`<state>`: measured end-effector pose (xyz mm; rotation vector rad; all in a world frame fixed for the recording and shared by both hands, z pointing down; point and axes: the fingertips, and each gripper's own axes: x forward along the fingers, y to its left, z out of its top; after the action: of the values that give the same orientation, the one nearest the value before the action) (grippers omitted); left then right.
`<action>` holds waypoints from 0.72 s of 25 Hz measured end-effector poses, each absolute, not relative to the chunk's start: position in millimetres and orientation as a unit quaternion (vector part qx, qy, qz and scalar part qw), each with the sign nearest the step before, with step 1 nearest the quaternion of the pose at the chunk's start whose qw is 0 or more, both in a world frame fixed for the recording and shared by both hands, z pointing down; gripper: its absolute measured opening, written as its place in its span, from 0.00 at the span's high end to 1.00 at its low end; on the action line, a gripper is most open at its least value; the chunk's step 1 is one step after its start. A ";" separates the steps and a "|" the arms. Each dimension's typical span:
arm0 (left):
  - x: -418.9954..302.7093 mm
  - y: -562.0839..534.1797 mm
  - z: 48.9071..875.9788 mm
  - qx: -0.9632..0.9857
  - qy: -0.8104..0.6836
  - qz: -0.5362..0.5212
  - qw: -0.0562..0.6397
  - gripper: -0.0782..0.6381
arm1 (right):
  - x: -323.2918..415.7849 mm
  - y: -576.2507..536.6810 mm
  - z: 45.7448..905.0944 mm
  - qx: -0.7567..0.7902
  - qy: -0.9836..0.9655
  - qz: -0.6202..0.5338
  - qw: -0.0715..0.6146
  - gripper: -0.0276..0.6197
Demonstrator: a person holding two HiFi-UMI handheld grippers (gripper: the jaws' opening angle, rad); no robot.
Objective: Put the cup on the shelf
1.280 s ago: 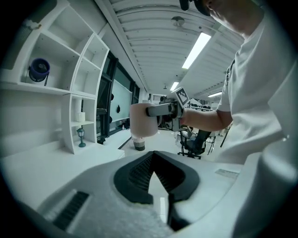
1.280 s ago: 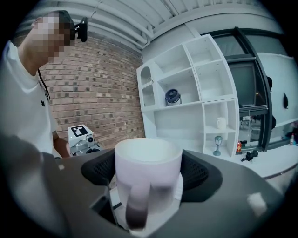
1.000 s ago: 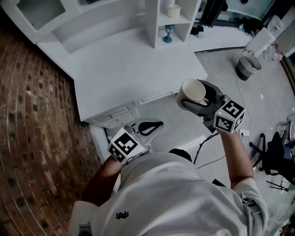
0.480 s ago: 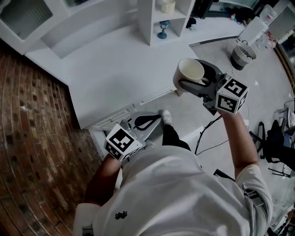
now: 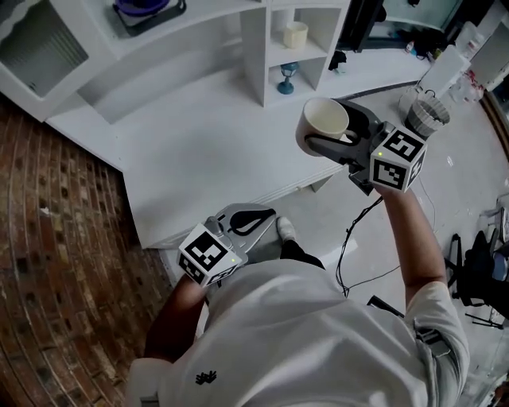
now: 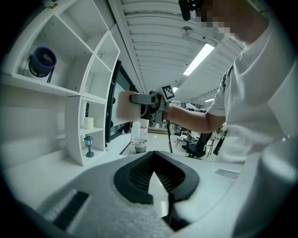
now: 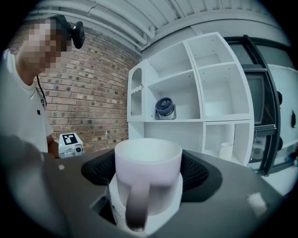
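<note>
Left gripper (image 6: pixel 156 177) closed, right gripper (image 7: pixel 148 169) clamped

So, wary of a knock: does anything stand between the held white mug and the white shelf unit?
Nothing visible does: open air lies between the white mug in the right gripper and the white shelf unit. A round blue object sits in one compartment.

Cup (image 5: pixel 326 125) sat between the jaws of right gripper (image 5: pixel 338 135), near worktop (image 5: pixel 191 151) right front corner. Shelf (image 5: pixel 254 48) stood behind on the worktop. Lantern (image 5: pixel 287 78) stood in its lowest right compartment, with a small jar (image 5: pixel 295 34) above it and a round device (image 5: pixel 143 8) further left. Left gripper (image 5: pixel 246 220) was at the worktop's front edge, well apart from the cup.
</note>
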<state>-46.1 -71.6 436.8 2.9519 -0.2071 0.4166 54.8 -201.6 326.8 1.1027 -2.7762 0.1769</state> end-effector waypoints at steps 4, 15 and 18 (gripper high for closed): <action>-24.7 -99.4 430.4 0.985 -0.073 0.136 0.077 0.88 | 71.3 -231.2 314.5 0.356 -0.931 0.048 0.072 0.30; 23.7 -164.2 421.0 0.985 -0.085 0.130 0.081 0.88 | 118.8 -320.3 272.9 0.338 -0.938 0.011 0.069 0.30; 35.3 -178.7 421.2 0.984 -0.089 0.130 0.085 0.88 | 129.2 -346.7 262.2 0.335 -0.940 0.004 0.071 0.30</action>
<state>35.3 -178.7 421.2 2.9344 -0.2655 0.3880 129.2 -346.7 262.2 1.0065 -2.8264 0.0122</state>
